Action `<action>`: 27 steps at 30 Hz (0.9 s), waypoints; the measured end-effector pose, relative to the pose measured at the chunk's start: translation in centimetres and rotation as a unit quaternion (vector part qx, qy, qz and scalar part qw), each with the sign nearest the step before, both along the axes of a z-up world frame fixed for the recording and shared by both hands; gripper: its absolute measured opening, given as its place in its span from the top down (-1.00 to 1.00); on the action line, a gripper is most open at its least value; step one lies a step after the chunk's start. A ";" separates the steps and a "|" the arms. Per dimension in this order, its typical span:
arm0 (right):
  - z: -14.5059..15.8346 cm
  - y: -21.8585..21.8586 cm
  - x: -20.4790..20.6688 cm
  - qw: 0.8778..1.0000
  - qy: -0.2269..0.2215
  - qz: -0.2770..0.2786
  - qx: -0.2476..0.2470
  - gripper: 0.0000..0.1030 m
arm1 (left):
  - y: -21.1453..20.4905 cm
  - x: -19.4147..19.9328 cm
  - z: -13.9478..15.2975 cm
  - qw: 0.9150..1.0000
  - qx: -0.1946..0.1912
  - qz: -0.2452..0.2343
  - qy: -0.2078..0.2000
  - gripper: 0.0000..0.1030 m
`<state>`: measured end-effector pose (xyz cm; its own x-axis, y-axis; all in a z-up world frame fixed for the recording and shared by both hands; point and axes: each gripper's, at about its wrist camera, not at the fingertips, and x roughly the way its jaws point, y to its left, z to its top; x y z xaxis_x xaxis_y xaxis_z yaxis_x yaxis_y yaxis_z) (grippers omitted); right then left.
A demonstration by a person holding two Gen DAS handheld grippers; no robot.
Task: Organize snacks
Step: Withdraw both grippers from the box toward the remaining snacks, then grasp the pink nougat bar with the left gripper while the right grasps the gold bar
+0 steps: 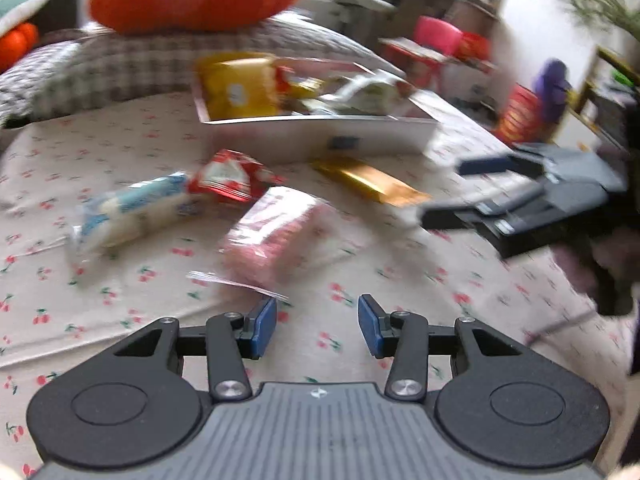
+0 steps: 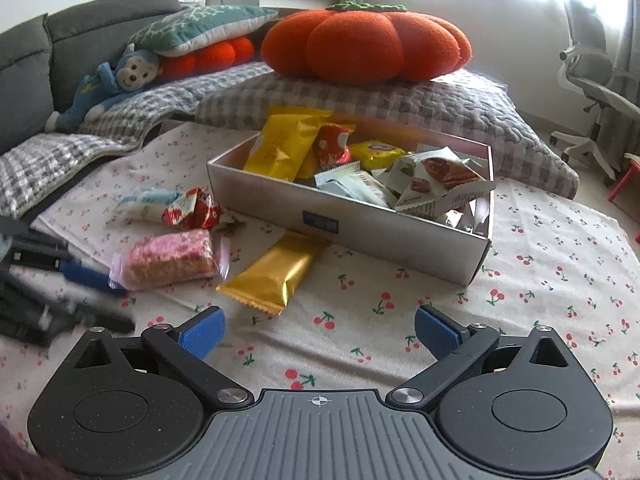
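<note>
Living-room setup: a cherry-print cloth (image 2: 360, 320) spread out low in front of a grey sofa, with a checked quilt and a big orange pumpkin cushion (image 2: 366, 46) behind it. No worktop here, everything just sits on the cloth.

The grey box (image 2: 348, 220) is already half full of packets. Four snacks are still loose in front of it: a gold bar (image 2: 276, 272), a pink wafer pack (image 2: 170, 258), a red wrapper (image 2: 192, 208) and a blue-white pack (image 2: 146, 202).

What I think matters for the next grab is the pink wafer pack (image 1: 276, 232). In the left wrist view it lies just ahead of the left tool (image 1: 317, 328) and a bit to its left, long axis running diagonally away, with its clear end flap almost at the left pad. In the right wrist view the left tool's blue finger pokes in right beside that pack, so I'd say the left hand is clearly the nearer one for it. The gold bar lies straight ahead of the right tool (image 2: 318, 332), its long axis pointing toward the box.

Left tool: pads partly apart, nothing between them, not touching anything I can make out (that view is blurry). Right tool: spread wide, empty, hanging over bare cloth.
</note>
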<state>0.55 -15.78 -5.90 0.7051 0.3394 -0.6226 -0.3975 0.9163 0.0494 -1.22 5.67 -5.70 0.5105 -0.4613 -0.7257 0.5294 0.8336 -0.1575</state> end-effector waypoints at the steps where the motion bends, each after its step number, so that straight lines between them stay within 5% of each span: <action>1: 0.1 -0.1 0.1 1.000 0.001 -0.001 0.004 -0.98 | -0.1 0.0 0.1 1.000 0.003 -0.002 0.000 0.17; 3: 0.2 -0.1 0.3 1.000 0.003 -0.001 0.011 -0.98 | 0.2 0.2 0.2 1.000 0.009 0.012 -0.002 -0.27; 5: 0.3 0.0 0.4 1.000 0.005 0.000 0.018 -0.98 | 0.6 0.6 0.3 0.999 0.013 0.038 -0.007 -0.46; 10: 0.3 0.6 0.9 0.999 0.008 0.006 0.041 -0.98 | 0.8 2.2 0.3 0.997 0.033 0.072 -0.018 -0.46; 16: 0.3 1.2 2.0 0.998 0.014 0.002 0.065 -0.88 | -0.9 4.2 -0.1 0.995 0.052 0.076 -0.025 -0.15; 19: 0.3 1.5 2.3 0.998 0.014 0.005 0.062 -0.58 | -1.4 4.5 -0.1 0.995 0.054 0.076 -0.019 -0.05; 21: 0.1 1.5 2.6 0.998 0.025 0.011 0.060 -0.18 | -1.4 4.3 0.1 0.996 0.047 0.075 -0.015 0.03; 23: -0.2 1.2 2.8 0.997 0.039 0.018 0.059 0.42 | -1.7 4.2 0.3 0.997 0.040 0.068 -0.013 0.09; 27: -0.4 0.5 2.6 0.998 0.046 0.020 0.049 0.52 | -2.4 3.7 0.3 0.999 0.037 0.037 0.000 0.11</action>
